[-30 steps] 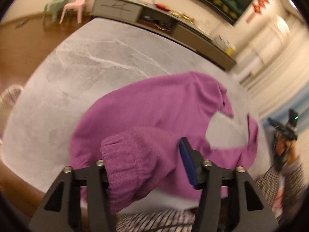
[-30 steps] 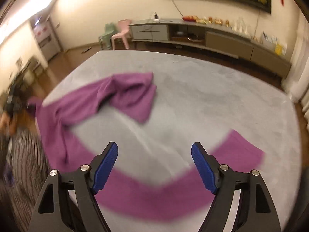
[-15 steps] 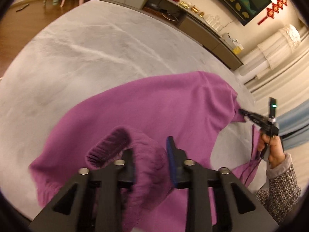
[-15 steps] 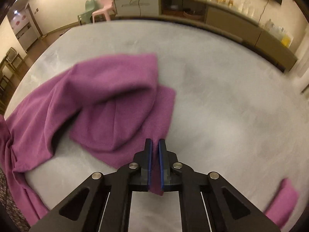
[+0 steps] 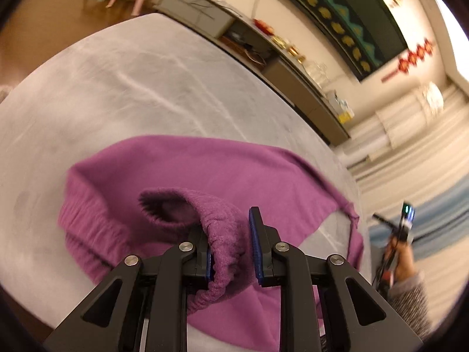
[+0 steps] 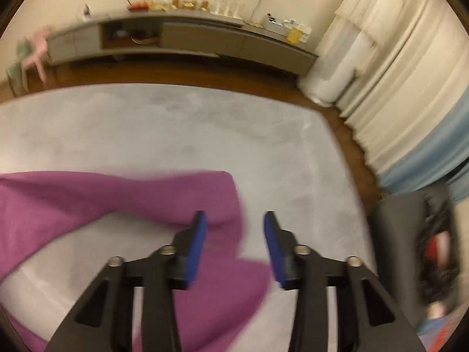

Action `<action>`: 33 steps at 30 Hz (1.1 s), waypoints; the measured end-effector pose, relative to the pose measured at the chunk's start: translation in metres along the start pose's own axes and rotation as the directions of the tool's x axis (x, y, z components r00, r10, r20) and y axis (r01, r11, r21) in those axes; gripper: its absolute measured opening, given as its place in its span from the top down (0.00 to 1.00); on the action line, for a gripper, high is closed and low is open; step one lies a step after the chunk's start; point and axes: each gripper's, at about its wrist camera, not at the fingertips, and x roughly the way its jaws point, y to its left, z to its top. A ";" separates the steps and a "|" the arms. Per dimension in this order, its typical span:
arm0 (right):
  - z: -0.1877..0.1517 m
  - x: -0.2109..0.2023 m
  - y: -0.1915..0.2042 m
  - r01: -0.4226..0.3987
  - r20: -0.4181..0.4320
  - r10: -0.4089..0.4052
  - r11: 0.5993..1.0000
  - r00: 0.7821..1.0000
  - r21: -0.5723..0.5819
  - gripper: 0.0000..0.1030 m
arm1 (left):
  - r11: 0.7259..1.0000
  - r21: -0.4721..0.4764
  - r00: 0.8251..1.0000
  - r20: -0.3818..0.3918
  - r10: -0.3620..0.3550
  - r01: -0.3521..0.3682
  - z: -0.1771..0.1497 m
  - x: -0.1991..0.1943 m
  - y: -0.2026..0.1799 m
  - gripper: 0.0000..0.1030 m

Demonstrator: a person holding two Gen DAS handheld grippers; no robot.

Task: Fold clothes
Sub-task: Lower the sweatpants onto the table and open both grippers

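Left wrist view: my left tool (image 5: 230,248) stood partly open, its pads either side of a ribbed cuff (image 5: 222,234) of the purple sweater (image 5: 205,173); I could not tell whether they pinched it. The sweater's body spread ahead and rightward across the grey surface (image 5: 132,88), toward the person's right hand (image 5: 400,253).

Right wrist view: my right tool (image 6: 234,243) stood open and empty, above a purple fold running left from it. The surface beyond lay bare; motion blur hid finer detail.
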 end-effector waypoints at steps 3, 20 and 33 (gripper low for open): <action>-0.018 -0.008 0.048 -0.168 0.018 0.169 0.985 0.986 -0.030 0.39 | 0.999 -0.045 0.999 0.032 -0.010 0.011 -0.006 -0.012 0.008 0.79; 0.064 0.107 0.285 -0.205 -0.096 0.186 0.946 0.978 -0.253 0.49 | 0.984 0.180 0.992 0.121 -0.031 0.009 -0.006 -0.021 -0.018 0.80; 0.048 0.061 0.158 -0.362 -0.037 0.361 0.932 0.932 -0.020 0.45 | 0.987 -0.066 0.989 0.049 -0.143 0.146 0.002 -0.016 0.009 0.60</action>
